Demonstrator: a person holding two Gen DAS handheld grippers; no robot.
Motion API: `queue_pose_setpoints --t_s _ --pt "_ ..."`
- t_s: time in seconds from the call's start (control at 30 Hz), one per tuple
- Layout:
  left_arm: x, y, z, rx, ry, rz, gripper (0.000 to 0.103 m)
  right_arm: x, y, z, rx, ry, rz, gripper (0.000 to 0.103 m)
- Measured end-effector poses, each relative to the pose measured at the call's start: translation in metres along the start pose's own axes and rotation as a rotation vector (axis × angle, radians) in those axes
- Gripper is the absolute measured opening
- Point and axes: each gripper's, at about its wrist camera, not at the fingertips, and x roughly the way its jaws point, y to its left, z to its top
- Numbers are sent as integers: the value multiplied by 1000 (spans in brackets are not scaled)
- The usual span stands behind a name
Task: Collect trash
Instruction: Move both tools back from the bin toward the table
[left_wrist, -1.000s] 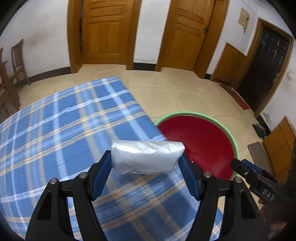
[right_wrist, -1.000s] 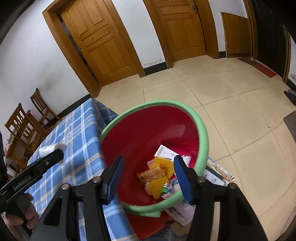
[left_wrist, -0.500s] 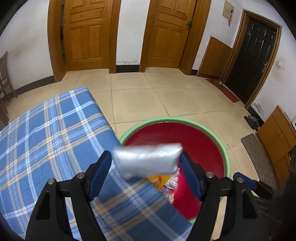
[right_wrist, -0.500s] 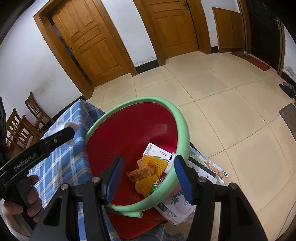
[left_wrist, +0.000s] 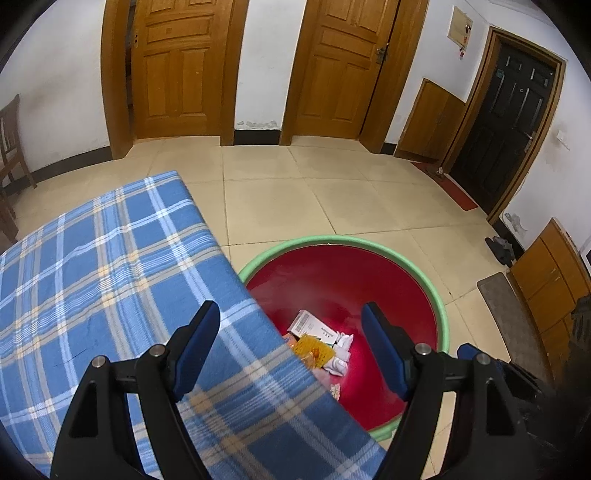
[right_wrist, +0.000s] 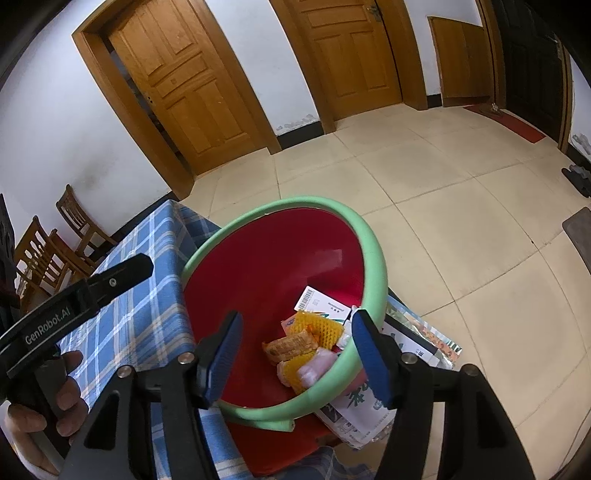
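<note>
The left tool (left_wrist: 290, 341) hangs over the right edge of the counter (left_wrist: 110, 266), which wears a blue plaid cloth, and its blue pads stand wide apart with nothing between them; its jaws have just been opening. Just beside the counter, on the tiled floor, sits the red basin (left_wrist: 347, 280) with a green rim. The trash lies at its bottom: a white barcoded carton (right_wrist: 321, 303), yellow foam fruit netting (right_wrist: 317, 326), a brown snack wrapper (right_wrist: 290, 345) and crumpled white tissue (left_wrist: 341, 350). The right tool (right_wrist: 295, 354) hovers over the basin's near rim, released and empty, jaws just widened. Printed packaging (right_wrist: 373, 398) lies under the basin on the right. Wooden chairs (right_wrist: 48, 251) stand far left by the wall.
</note>
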Motion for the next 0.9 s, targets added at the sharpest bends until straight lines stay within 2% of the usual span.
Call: queue_pose_setpoints --t_s 0.23,0.57,0.9 --pt "-24 12 -6 -29 -22 29 78 -8 15 -1 -28 -10 21 74" --pt "-58 38 -18 -86 -43 104 78 -23 43 -7 -86 -26 63 76" --pt "-89 71 -46 -168 -43 159 79 -35 72 -19 -150 -32 113 82"
